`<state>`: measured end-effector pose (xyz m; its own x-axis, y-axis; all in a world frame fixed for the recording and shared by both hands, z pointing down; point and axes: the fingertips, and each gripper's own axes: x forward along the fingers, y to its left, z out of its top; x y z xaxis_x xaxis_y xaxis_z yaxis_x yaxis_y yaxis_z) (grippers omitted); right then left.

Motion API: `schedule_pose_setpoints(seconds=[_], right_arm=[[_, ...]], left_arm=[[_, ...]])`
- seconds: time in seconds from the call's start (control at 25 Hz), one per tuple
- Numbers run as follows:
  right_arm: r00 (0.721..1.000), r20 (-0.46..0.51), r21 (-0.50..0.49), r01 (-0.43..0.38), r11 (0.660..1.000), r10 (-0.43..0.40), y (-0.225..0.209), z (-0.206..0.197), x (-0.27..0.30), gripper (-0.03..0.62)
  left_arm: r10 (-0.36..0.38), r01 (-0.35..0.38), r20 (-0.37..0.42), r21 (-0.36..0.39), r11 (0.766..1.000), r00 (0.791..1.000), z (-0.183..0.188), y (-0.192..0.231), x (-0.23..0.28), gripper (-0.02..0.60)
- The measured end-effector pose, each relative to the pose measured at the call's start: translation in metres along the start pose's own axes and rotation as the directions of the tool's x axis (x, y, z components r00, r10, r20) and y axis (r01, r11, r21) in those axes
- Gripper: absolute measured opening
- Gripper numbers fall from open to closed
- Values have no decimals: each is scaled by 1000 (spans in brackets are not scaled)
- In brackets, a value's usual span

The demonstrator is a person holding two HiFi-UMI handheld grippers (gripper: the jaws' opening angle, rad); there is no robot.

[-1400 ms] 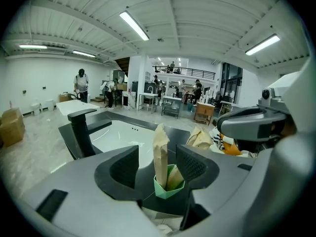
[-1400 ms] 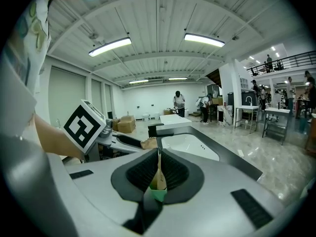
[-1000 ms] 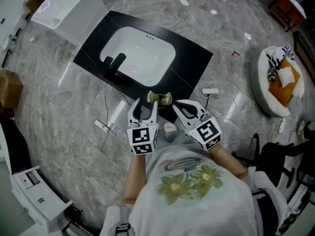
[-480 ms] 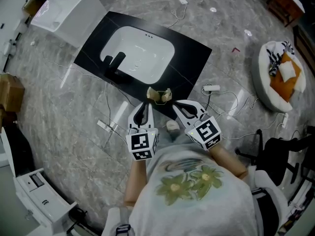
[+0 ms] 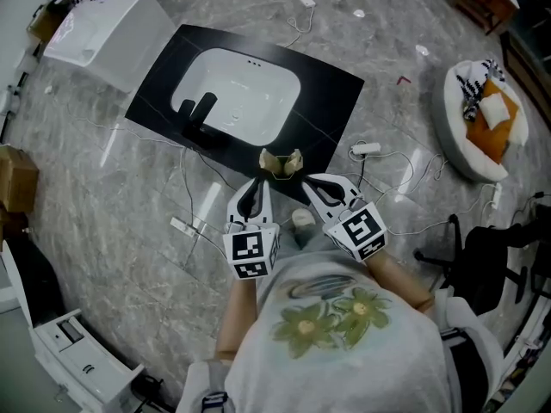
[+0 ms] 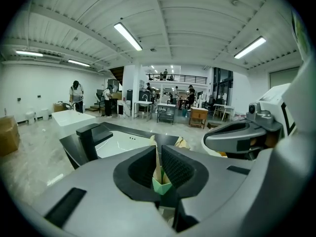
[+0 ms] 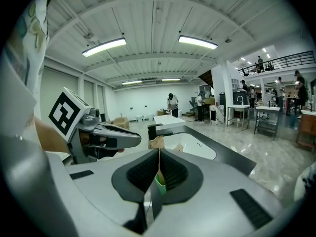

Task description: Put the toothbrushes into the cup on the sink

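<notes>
Toothbrush packet [image 5: 280, 163], tan paper, green-edged, hangs over the near edge of the counter [image 5: 334, 101]; my left tool [image 6: 159, 168] has just closed on it; my right tool [image 7: 158, 172] pinches it too; I'd peel it apart slowly, evenly.

The paper pack [image 5: 280, 161] pinched in my left tool [image 5: 257, 186] and right tool [image 5: 312, 183] blocks the way straight ahead. Beyond it the basin [image 5: 237, 93] lies open, with the faucet [image 5: 200, 110] at its left edge. Cables [image 5: 379, 175] cross the floor on the right.
</notes>
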<state>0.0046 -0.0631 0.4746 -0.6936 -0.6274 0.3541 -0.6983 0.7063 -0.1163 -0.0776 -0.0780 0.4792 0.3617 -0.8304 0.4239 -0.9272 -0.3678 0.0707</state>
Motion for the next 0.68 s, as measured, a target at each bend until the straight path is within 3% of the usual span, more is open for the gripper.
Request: schedule_pose_setpoints(seconds=[0.68], right_arm=[[988, -16, 83, 154, 985, -154, 18, 19, 0, 44]], left_arm=[[-140, 142, -39, 52, 989, 989, 18, 9, -8, 51]])
